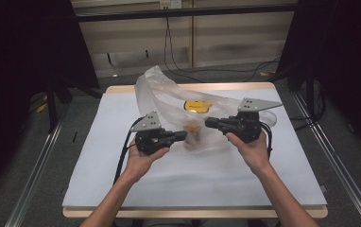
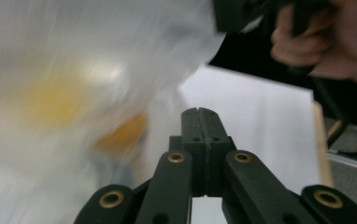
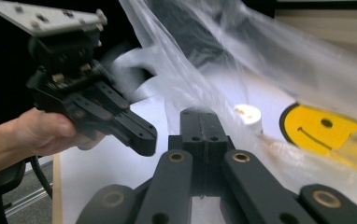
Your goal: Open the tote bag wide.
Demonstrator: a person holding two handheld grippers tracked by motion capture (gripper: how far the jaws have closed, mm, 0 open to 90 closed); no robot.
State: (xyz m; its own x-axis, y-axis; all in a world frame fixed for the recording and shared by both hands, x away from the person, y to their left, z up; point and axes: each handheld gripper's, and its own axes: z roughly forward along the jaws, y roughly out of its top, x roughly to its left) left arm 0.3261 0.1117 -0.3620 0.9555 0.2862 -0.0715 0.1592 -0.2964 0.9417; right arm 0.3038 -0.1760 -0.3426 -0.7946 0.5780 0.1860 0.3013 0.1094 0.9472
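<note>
Both tongs, left (image 1: pixel 184 135) and right (image 1: pixel 209 123), are closed empty beside a clear bag (image 1: pixel 169 101) printed with a yellow smiley face (image 3: pixel 319 128).

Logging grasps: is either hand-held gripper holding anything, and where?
Cannot be told. Both hand-held grippers, left and right, look shut by the clear plastic bag, any pinched film unseen.

A plastic bag (image 1: pixel 178 101) lies mid-table (image 1: pixel 122 189), between left tongs (image 1: pixel 184 135) and right tongs (image 1: pixel 209 123).
</note>
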